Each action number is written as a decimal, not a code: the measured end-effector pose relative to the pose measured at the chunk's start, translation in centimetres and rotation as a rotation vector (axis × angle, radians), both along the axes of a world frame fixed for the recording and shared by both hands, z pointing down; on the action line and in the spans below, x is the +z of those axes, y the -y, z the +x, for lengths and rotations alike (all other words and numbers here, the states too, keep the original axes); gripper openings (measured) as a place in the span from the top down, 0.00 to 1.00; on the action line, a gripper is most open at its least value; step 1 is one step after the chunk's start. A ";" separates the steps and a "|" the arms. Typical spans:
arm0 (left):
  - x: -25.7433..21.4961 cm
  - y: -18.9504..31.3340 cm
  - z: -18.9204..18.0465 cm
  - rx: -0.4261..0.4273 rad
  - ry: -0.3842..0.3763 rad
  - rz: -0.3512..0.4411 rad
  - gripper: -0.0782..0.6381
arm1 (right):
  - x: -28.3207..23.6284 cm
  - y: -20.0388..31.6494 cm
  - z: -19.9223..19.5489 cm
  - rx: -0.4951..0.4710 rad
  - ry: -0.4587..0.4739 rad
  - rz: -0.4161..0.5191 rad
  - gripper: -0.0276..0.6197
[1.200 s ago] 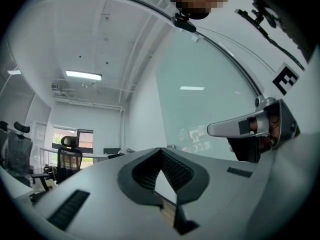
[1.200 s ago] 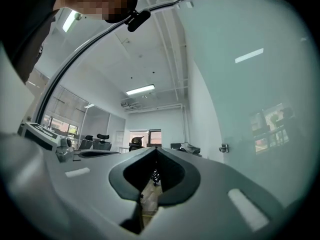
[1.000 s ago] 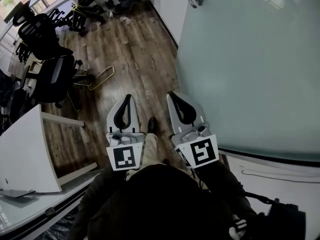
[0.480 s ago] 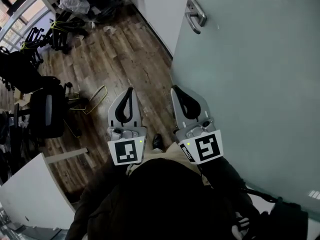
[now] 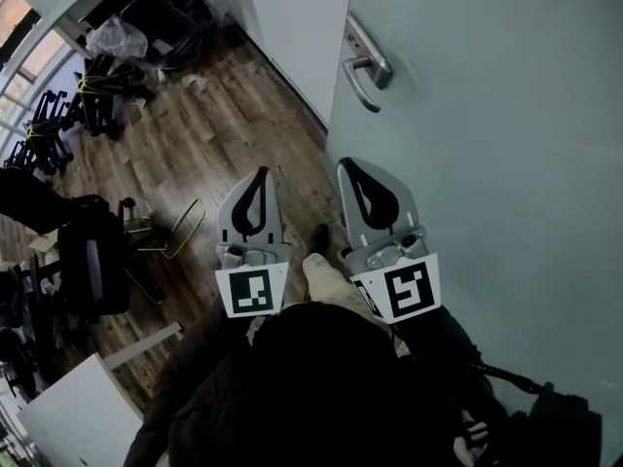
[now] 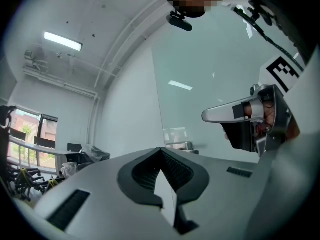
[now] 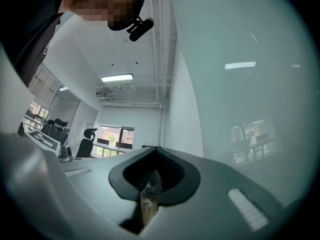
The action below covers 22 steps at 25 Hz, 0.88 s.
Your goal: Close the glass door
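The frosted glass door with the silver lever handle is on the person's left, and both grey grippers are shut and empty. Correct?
No: the head view shows the frosted glass door with its silver lever handle on the person's right. Left gripper and right gripper are shut and empty.

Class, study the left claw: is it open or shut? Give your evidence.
Shut. In the left gripper view the left claw has its jaws meeting at the tip, with nothing held between them.

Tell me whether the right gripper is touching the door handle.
Apart. In the head view the right gripper sits below the door handle, with a stretch of bare glass door showing between them.
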State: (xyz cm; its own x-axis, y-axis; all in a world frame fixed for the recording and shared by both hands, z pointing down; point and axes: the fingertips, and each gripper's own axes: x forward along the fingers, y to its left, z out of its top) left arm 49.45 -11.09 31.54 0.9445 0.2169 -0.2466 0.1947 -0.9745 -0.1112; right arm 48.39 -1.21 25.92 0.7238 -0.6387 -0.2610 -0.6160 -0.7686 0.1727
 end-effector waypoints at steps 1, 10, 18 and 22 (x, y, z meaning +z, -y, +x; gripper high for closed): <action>-0.2 -0.2 1.5 0.011 0.000 0.006 0.90 | -0.2 0.1 1.3 0.003 -0.003 0.001 0.95; -3.4 -2.5 12.8 0.096 -0.019 0.050 0.90 | -4.5 -0.8 10.8 0.072 -0.057 0.030 0.95; -3.4 -3.4 17.3 0.162 -0.018 0.037 0.90 | -0.9 -1.4 15.5 0.174 -0.002 -0.128 0.86; -4.1 -3.8 17.7 0.218 -0.015 0.031 0.90 | 2.2 -1.6 16.9 0.255 0.115 -0.184 0.86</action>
